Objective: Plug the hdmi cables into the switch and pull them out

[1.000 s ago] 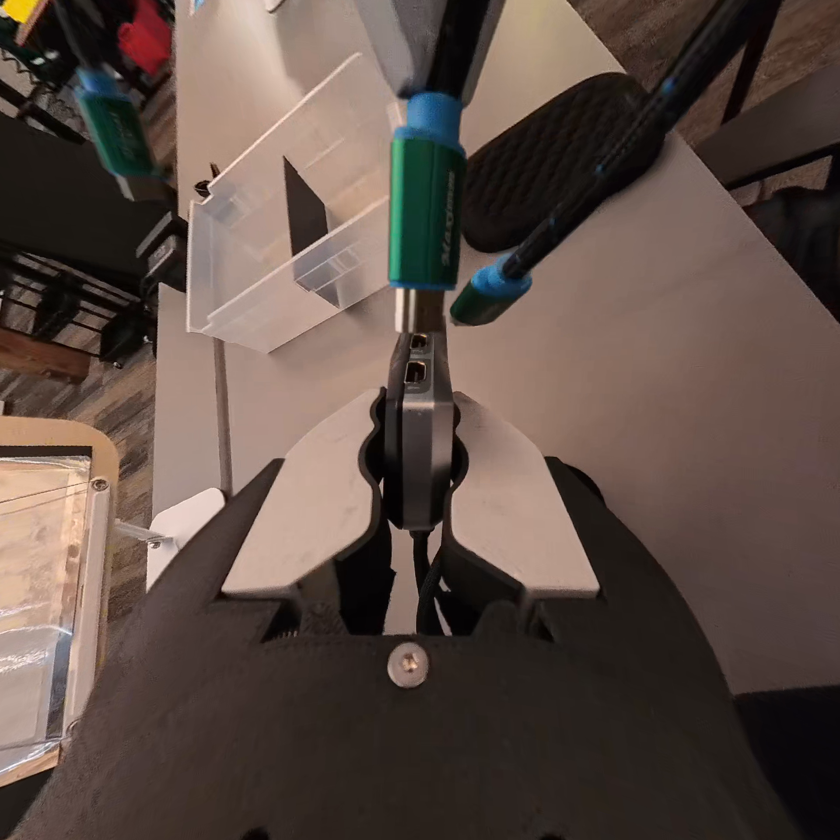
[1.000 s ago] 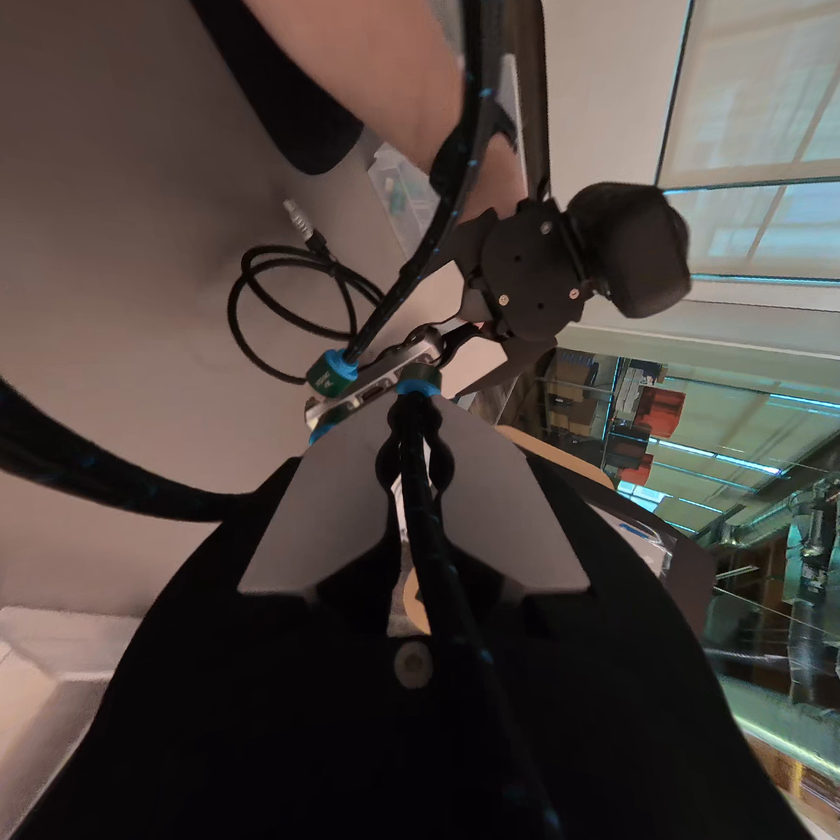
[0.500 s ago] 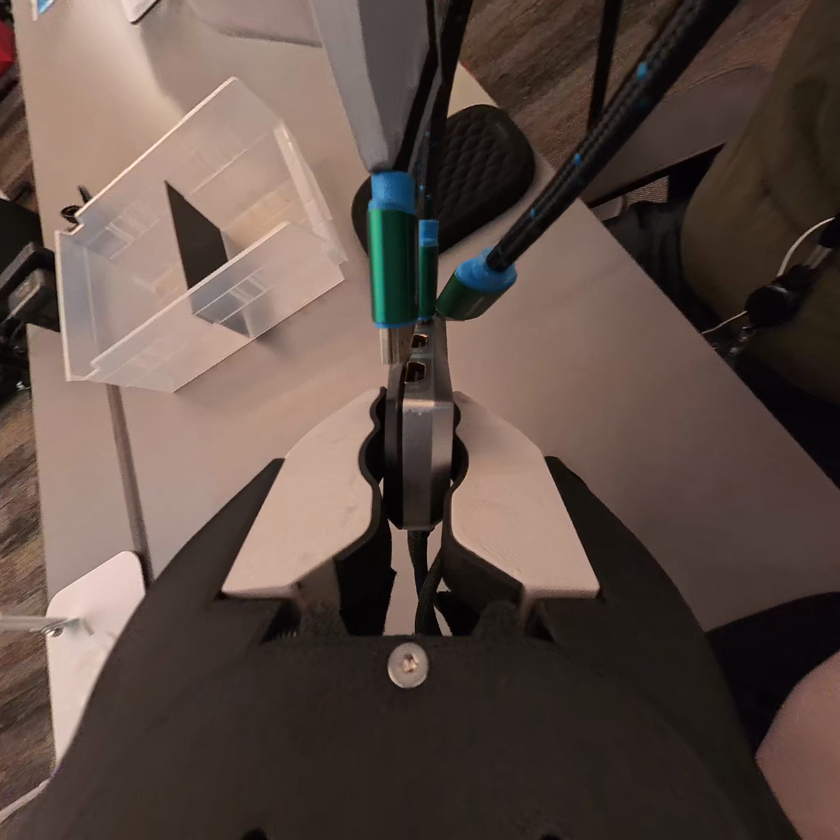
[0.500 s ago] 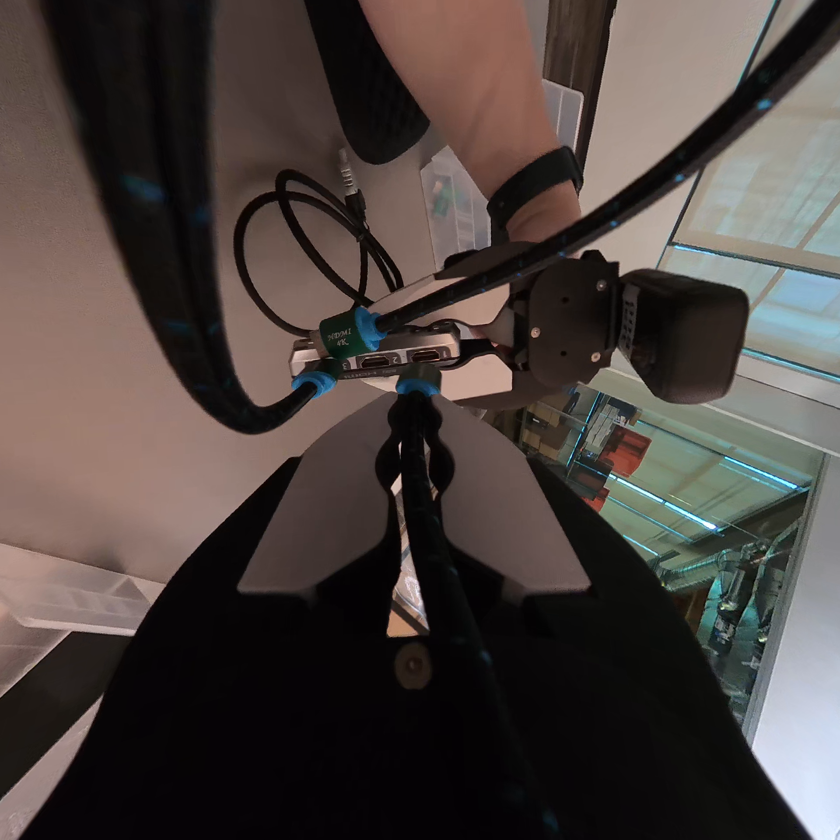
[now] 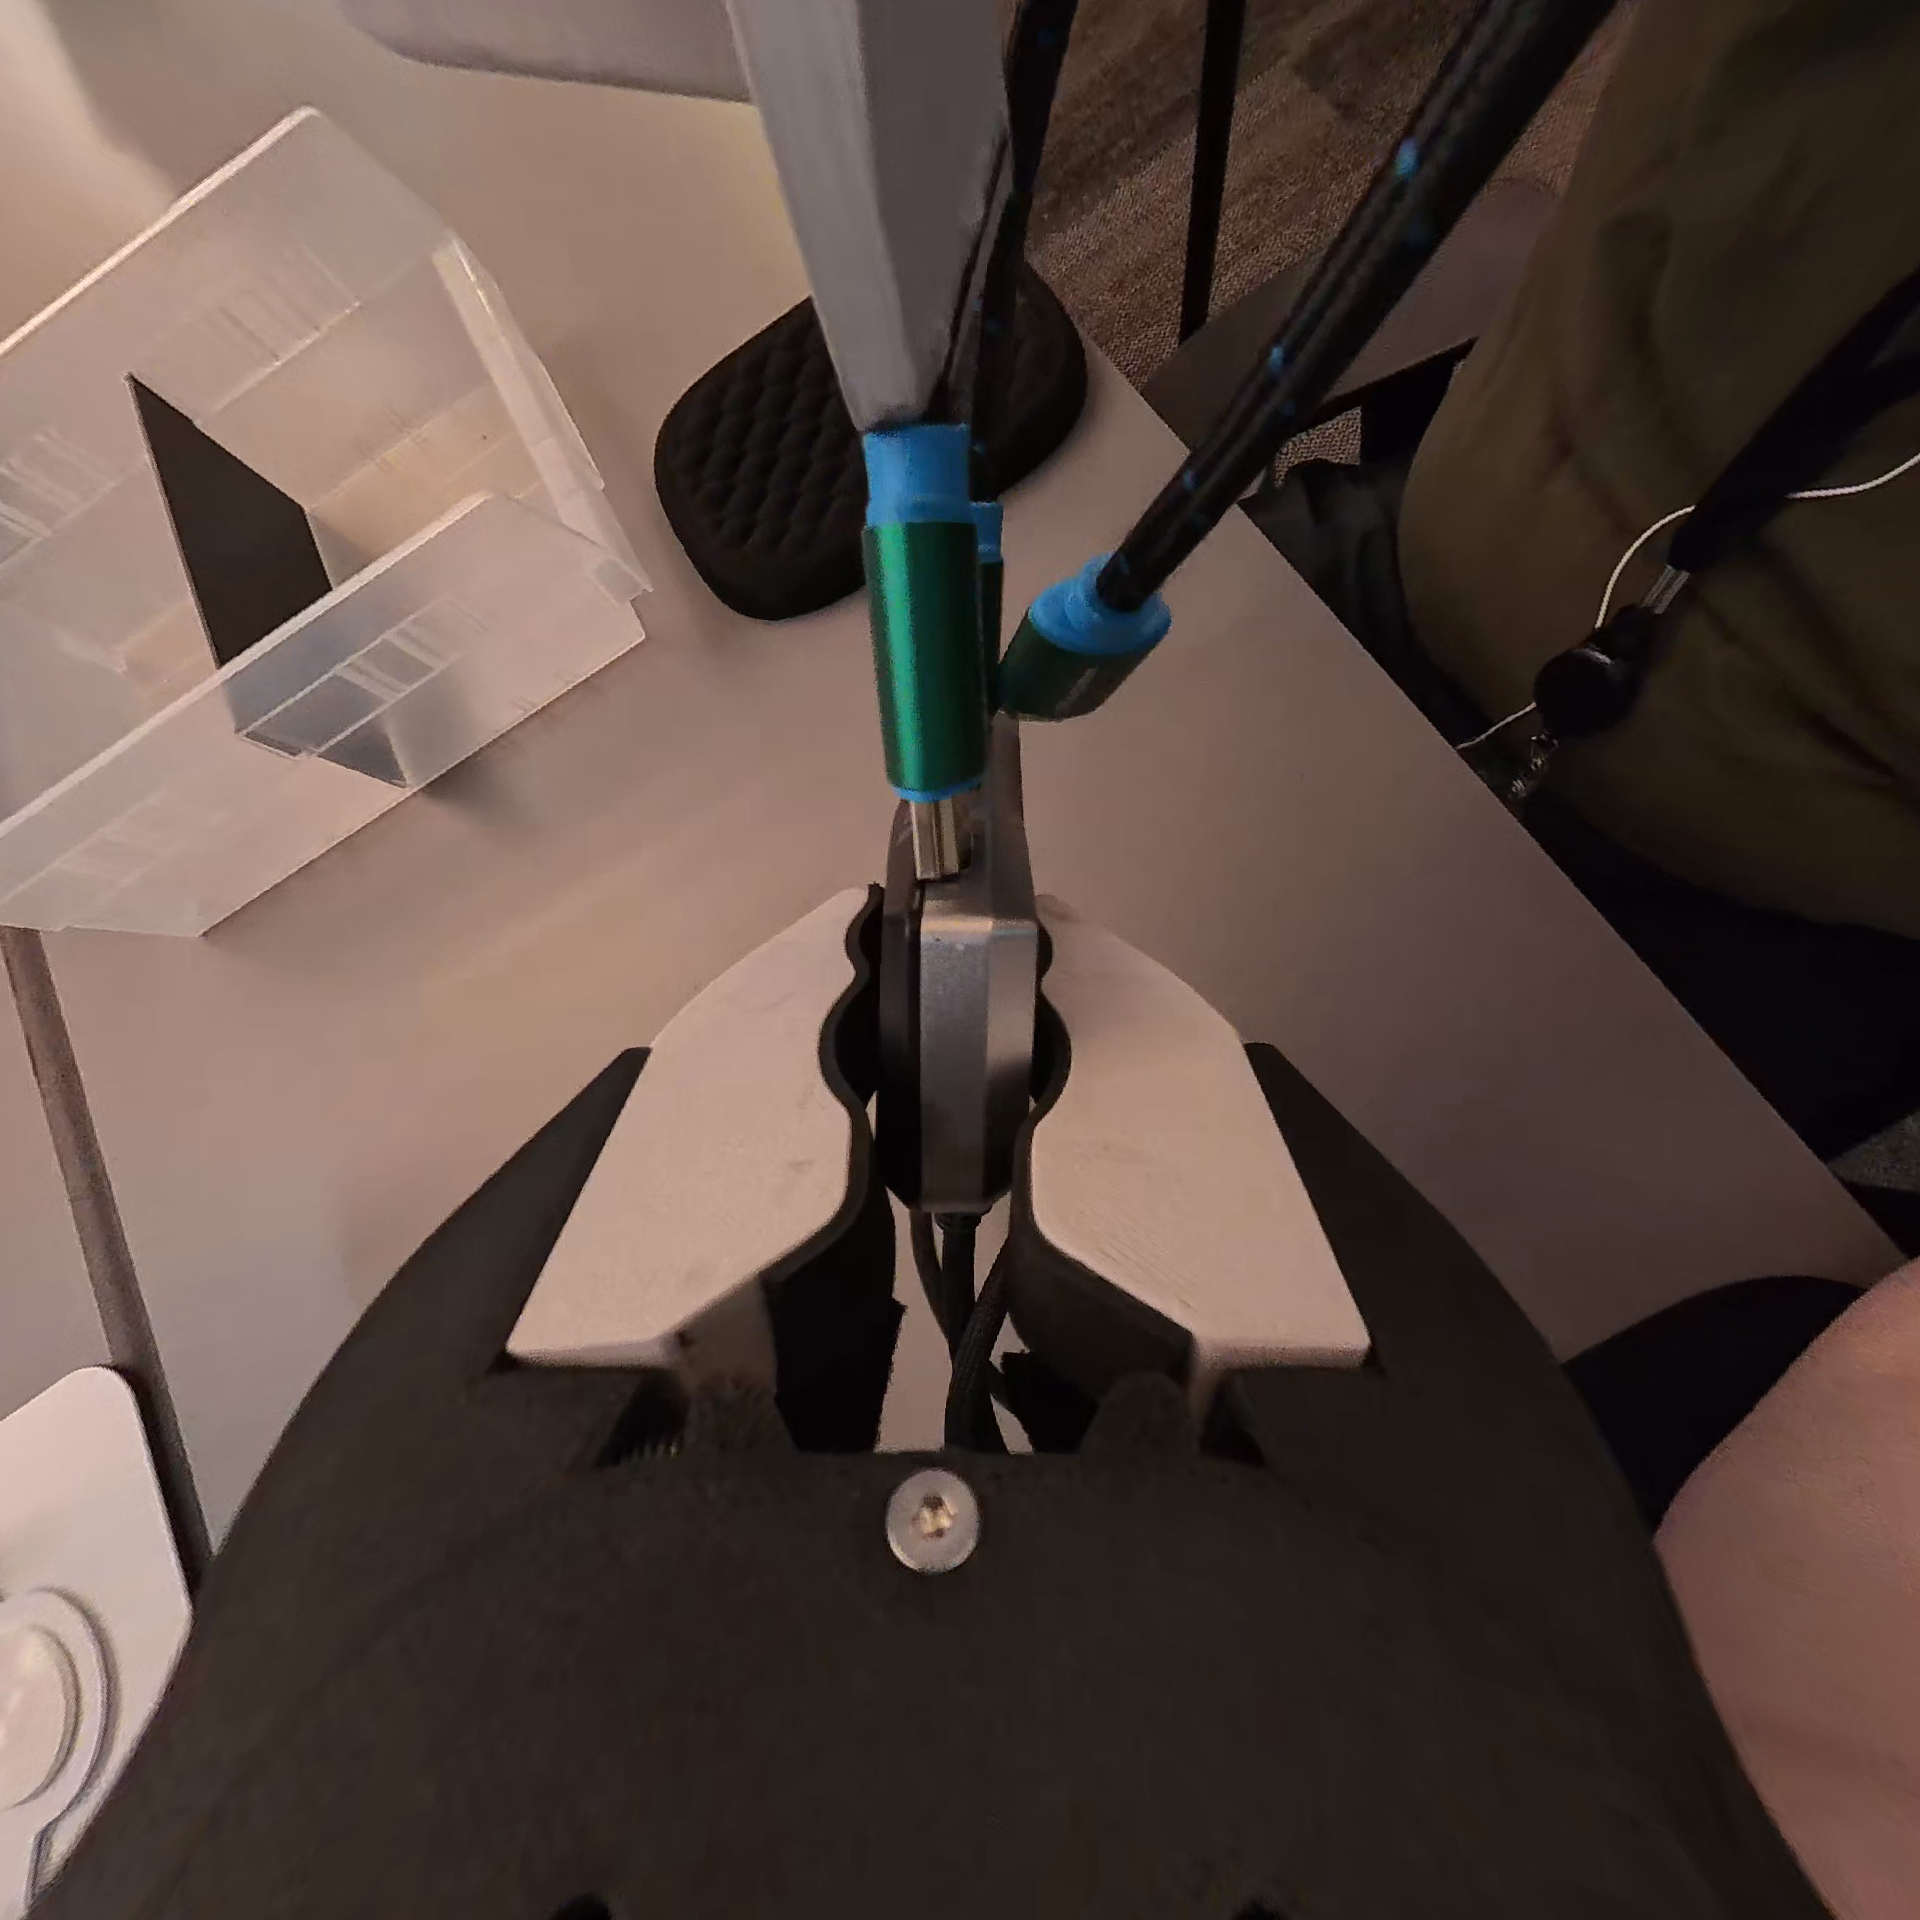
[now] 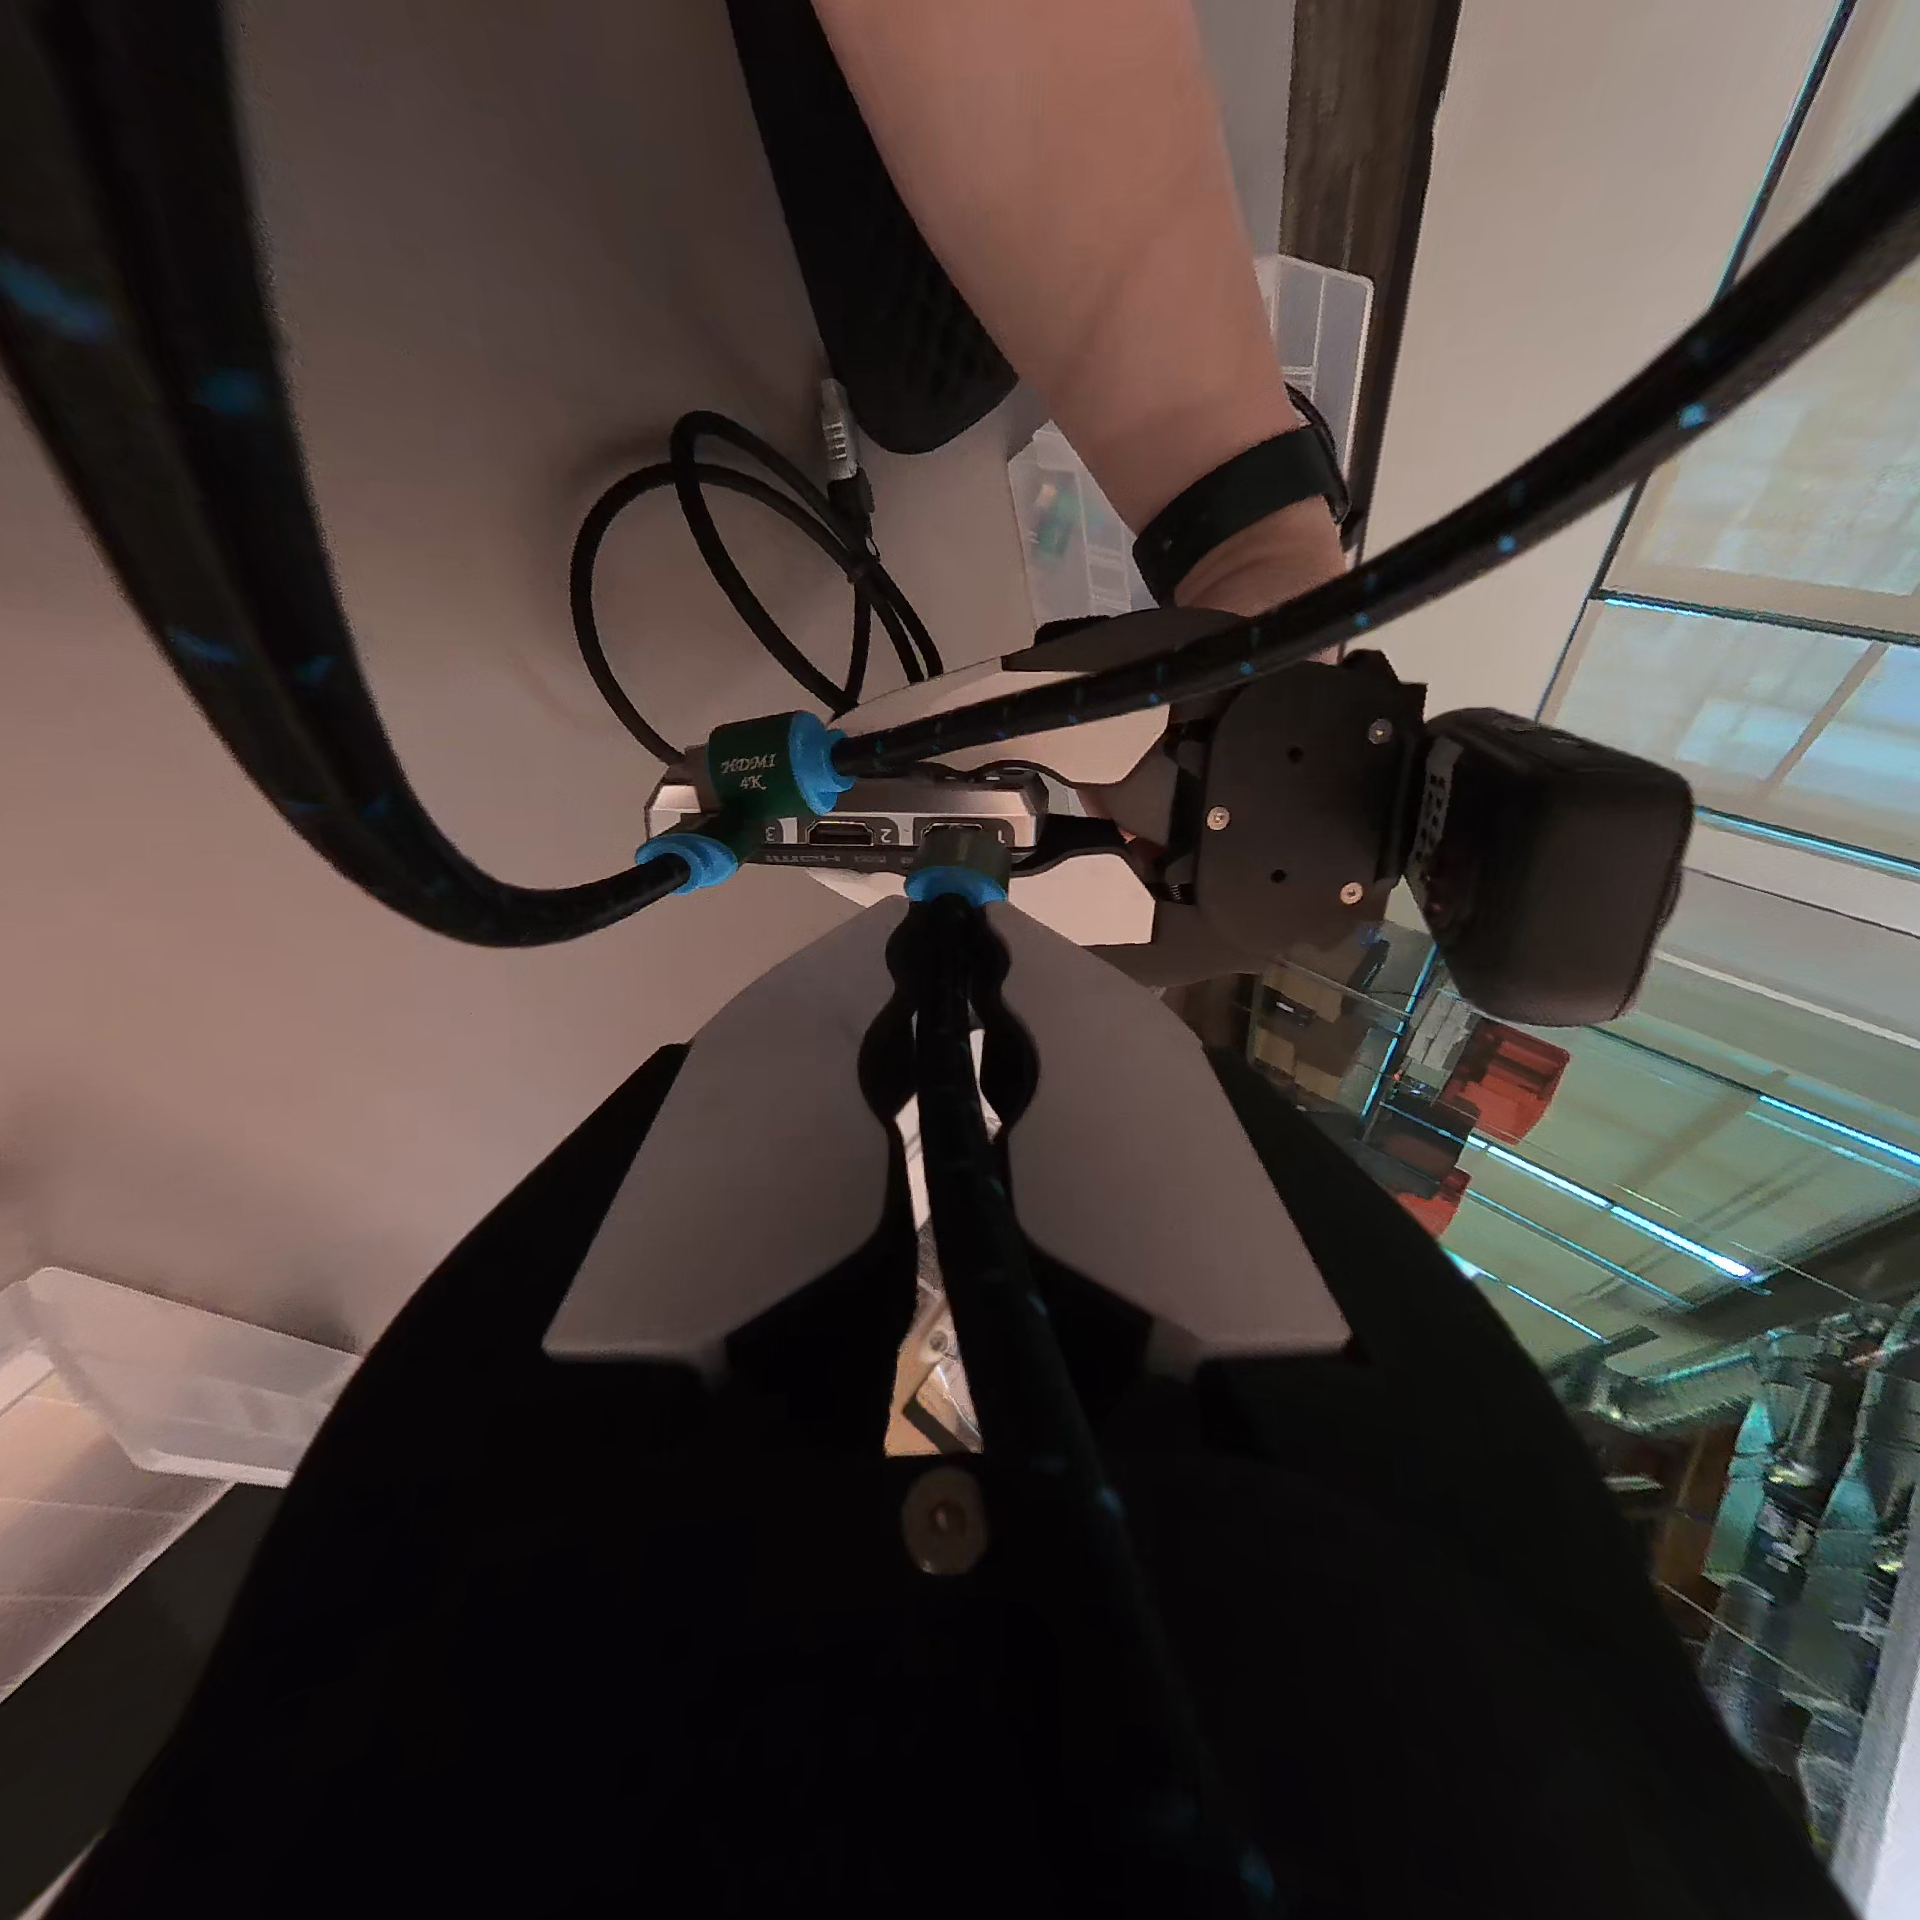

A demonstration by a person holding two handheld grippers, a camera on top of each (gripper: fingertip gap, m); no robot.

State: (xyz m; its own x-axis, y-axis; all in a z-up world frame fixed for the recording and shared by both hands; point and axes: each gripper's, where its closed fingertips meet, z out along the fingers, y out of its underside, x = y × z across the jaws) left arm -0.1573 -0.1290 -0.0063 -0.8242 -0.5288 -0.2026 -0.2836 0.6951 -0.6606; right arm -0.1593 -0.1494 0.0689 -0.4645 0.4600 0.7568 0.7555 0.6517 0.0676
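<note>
My left gripper [image 5: 956, 914] is shut on a grey HDMI switch [image 5: 971, 1039] and holds it edge-up above the table. My right gripper [image 6: 943, 920] is shut on a black braided cable [image 6: 956, 1091] just behind its green plug with a blue collar [image 6: 956, 857]. In the left wrist view this plug [image 5: 920, 655] comes down from the right gripper's white finger [image 5: 873, 208]. Its metal tip [image 5: 940, 842] is at the mouth of the port nearest my left fingers. Two other green plugs [image 6: 769, 774] [image 6: 691, 857] sit in the switch [image 6: 831, 805]. One port between them is empty.
A clear plastic box [image 5: 312, 571] and a black mesh pad [image 5: 831, 468] lie on the white table [image 5: 1351, 935], whose edge runs along the right. A thin black cable [image 6: 748, 582] is coiled on the table. A person's forearm with a black wristband [image 6: 1236, 509] is behind the left gripper [image 6: 1299, 800].
The right gripper has moved its green plug from the far end of the switch down to the port nearest my left fingers. Both grippers swung, and the switch's port face now turns toward the right wrist camera.
</note>
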